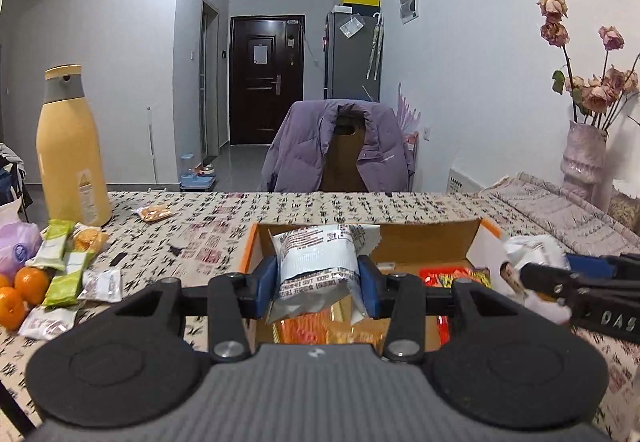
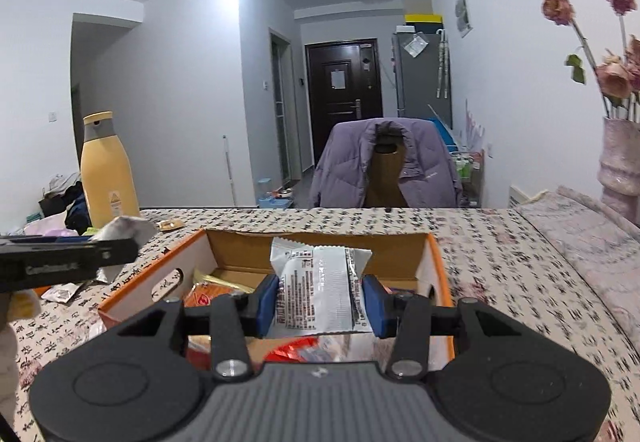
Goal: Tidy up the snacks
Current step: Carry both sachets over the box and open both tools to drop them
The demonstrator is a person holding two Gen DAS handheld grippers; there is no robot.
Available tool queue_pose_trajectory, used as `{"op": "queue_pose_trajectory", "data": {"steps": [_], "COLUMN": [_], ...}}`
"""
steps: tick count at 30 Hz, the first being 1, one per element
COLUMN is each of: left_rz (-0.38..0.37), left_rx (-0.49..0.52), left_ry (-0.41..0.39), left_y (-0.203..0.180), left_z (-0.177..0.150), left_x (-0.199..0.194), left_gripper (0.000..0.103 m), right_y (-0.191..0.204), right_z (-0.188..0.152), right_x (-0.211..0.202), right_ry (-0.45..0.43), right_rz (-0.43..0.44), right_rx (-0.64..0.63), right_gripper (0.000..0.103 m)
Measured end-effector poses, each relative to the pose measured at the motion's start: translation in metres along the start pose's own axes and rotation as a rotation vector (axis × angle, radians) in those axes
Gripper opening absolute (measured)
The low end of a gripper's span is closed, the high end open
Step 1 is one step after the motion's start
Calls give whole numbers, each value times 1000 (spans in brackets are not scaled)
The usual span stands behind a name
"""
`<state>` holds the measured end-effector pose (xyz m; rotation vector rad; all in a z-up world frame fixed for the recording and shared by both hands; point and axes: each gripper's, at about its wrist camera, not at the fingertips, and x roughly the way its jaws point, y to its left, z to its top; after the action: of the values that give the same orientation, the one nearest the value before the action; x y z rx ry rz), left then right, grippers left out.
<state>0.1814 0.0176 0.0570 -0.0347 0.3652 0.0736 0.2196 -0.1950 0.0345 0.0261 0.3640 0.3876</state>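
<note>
A silver packet (image 1: 320,262) is pinched in the left gripper (image 1: 319,284) jaws, above the open box (image 1: 424,242). The right gripper (image 2: 322,300) jaws pinch a second packet (image 2: 320,288) over the same box on the table (image 1: 224,218). More snacks (image 1: 64,262) lie left, beside a bottle (image 1: 70,146).

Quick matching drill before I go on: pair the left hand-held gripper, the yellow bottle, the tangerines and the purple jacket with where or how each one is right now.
Things:
1. left hand-held gripper
2. yellow bottle
3. tangerines
4. purple jacket

States or places:
A. draped over the chair beyond the table
B. standing upright on the tablecloth, left of the box
C. shut on a white snack packet above the open box
D. lying at the table's left edge beside green wrappers

Pairs: 1-C, 2-B, 3-D, 4-A
</note>
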Motion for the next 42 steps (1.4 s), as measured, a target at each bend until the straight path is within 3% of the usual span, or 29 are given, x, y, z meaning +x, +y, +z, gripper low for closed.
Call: {"op": "queue_pose_trajectory", "data": {"steps": [8,17,21,24,25,26,29,42], "left_rz": [27,23,17,5,4,6,20,33], "left_rx": [-37,-24,-26,-37,-38,-39,-51,-77], "left_ry": [16,72,76,63,52,37,-8,-37], "left_y": [4,5,7,11,11,12,14,14], "left_z": [3,-16,-20,-22,-22,-22,-21,-9], "left_x": [37,60,62,60,58,55,47,37], "left_gripper": [44,44,49,61,64,72,102,103], "right_y": [10,0,-3,-6,-8,-10,-12,-14], "right_z": [5,-10,-14,-16,-17,-17,-17,-11], "right_x": [37,59,61,62,60,59,55,49], "right_ry": [20,62,78,83,83,82,69,56], "right_rz": [-3,1,-11,-32,-34,-33,-35,-49], "right_rx": [-7,35,45,62,70,75,84,89], "right_gripper": [44,45,48,62,72,84,101,103]}}
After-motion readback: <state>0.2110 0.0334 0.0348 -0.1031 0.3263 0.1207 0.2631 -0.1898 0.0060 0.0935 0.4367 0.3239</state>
